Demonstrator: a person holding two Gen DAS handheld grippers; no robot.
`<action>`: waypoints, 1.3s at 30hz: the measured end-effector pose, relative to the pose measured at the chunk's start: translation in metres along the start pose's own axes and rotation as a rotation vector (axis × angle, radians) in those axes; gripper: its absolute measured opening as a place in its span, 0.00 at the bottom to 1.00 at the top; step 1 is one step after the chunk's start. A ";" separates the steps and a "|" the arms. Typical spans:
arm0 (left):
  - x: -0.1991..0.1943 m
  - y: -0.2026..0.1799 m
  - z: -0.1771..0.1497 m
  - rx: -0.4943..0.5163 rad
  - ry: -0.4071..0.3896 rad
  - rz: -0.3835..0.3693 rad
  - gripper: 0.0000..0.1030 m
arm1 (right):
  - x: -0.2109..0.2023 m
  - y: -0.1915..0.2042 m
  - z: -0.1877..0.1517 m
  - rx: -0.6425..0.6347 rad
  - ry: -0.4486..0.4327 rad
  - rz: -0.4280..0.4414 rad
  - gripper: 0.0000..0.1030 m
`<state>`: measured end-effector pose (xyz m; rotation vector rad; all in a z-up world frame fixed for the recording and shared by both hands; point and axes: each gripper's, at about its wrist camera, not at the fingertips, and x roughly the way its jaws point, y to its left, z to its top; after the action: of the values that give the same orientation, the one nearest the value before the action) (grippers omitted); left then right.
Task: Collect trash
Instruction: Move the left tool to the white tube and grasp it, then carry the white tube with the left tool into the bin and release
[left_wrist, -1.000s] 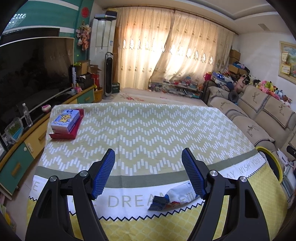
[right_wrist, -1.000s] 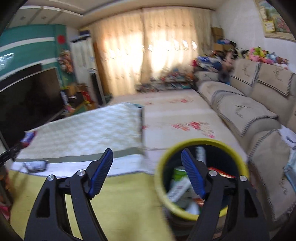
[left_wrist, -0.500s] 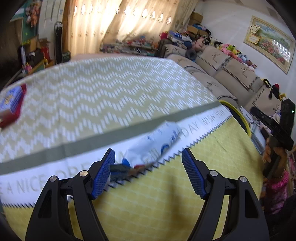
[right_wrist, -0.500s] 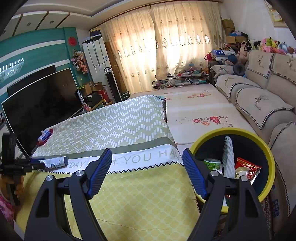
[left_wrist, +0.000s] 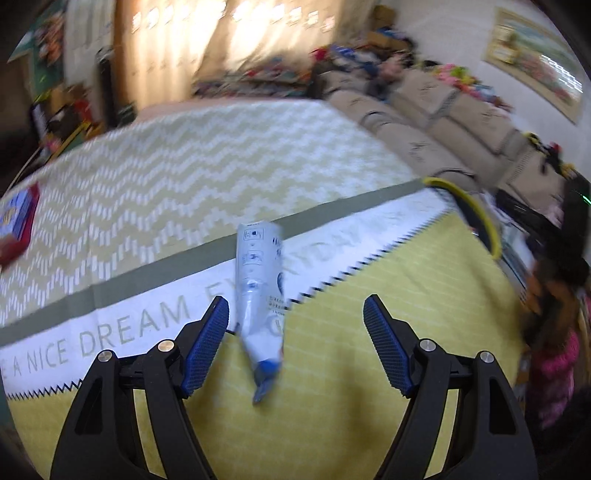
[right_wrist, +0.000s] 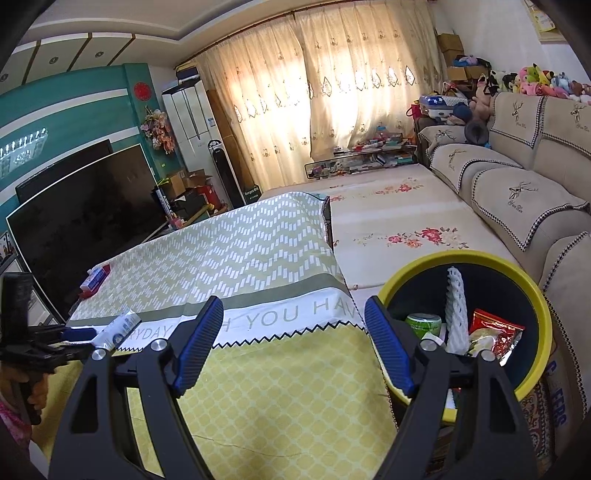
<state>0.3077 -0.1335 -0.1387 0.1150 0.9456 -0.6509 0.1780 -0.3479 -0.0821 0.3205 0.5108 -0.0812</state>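
Wrapper (left_wrist: 260, 291) near table edge, between released left hand-held gripper (left_wrist: 295, 345) fingers, untouched.

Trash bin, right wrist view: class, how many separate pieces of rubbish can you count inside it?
4 in the trash bin: white foam net upright mid-bin, green can left of it, red snack wrapper to the right, pale wrapper between. More may lie hidden underneath.

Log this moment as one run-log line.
phase: approach | left tool: open, straddling wrapper, no contact | right tool: open, empty | wrapper: flat on tablecloth | bin: holds trash
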 end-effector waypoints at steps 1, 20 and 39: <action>0.007 0.002 0.003 -0.022 0.019 0.016 0.68 | -0.001 -0.001 0.000 0.003 0.000 0.002 0.73; 0.026 -0.003 0.014 -0.002 0.047 0.252 0.27 | -0.009 -0.019 0.001 0.060 -0.003 -0.003 0.73; 0.021 -0.170 0.075 0.236 -0.050 -0.018 0.27 | -0.074 -0.094 0.003 0.082 -0.118 -0.259 0.73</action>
<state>0.2735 -0.3072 -0.0792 0.2991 0.8205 -0.7774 0.1003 -0.4382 -0.0701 0.3263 0.4307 -0.3713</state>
